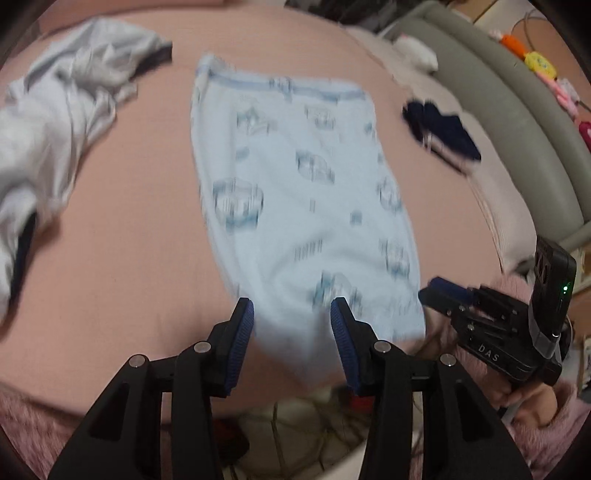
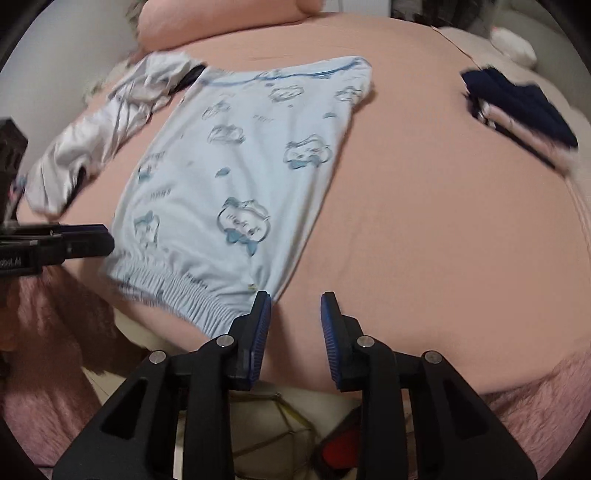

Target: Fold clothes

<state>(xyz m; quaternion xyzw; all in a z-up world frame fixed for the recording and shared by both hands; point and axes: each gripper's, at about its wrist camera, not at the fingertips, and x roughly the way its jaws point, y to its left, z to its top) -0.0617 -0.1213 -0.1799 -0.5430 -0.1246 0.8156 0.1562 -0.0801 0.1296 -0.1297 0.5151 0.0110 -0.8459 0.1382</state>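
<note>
your light blue printed pants [image 2: 236, 184] lie flat on the pink bed [image 2: 443, 240], motion-blurred; your left gripper [image 1: 291, 317] and right gripper [image 2: 295, 310] both gape empty at their waistband edge, whose near corner hides behind your fingers

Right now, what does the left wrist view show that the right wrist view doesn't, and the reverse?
Only the left wrist view shows the grey-green padded rail and the colourful toys beyond it, plus the right gripper seen from the side.

Only the right wrist view shows the pink pillow at the far end and the light blue garment's gathered elastic waistband.

Both show that garment spread flat, the crumpled white clothing, the dark navy pile, and open jaws.
</note>
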